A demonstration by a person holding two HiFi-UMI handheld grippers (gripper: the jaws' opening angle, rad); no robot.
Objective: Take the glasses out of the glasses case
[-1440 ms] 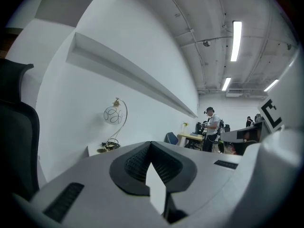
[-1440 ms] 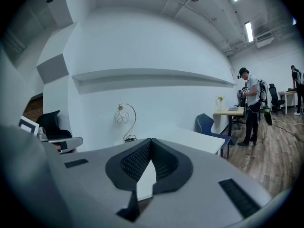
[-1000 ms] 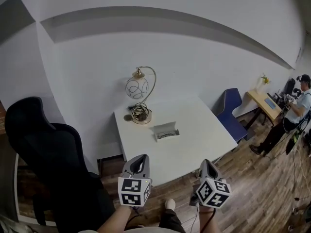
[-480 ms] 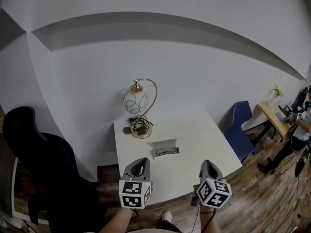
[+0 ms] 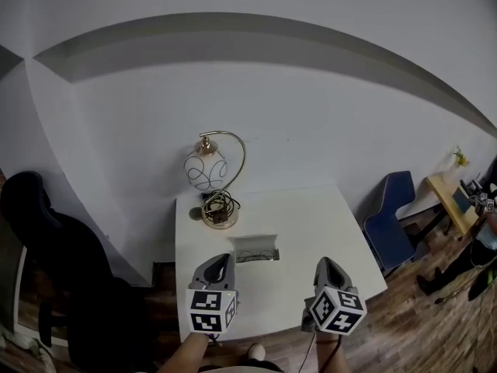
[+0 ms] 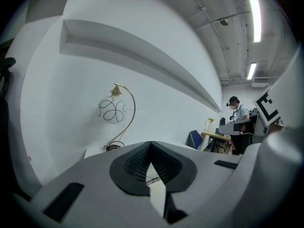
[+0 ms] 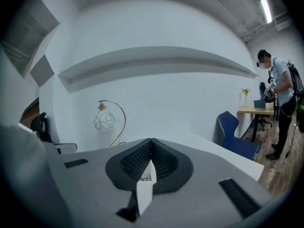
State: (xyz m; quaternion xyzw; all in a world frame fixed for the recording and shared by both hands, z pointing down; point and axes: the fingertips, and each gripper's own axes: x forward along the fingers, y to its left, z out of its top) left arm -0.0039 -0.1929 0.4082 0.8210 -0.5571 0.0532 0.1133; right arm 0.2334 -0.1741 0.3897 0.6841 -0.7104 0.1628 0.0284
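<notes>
Seeing left gripper [image 6: 151, 144] and right gripper [image 7: 151, 140] both pinched fully closed, holding nothing. Spotting glasses case [image 5: 256, 249] mid-way across the white table [image 5: 326, 216], just ahead of both tips, untouched. Looks open, with glasses [image 5: 257, 255] lying inside. Expect light, thin, fragile frames and slick lenses: pinch at bridge or temple, never lens. Expect case to slide on the smooth top, so pin it. Noting lamp [image 5: 206, 168] just behind the case, blue chair [image 5: 392, 222] at right, wood floor [image 5: 435, 325].
</notes>
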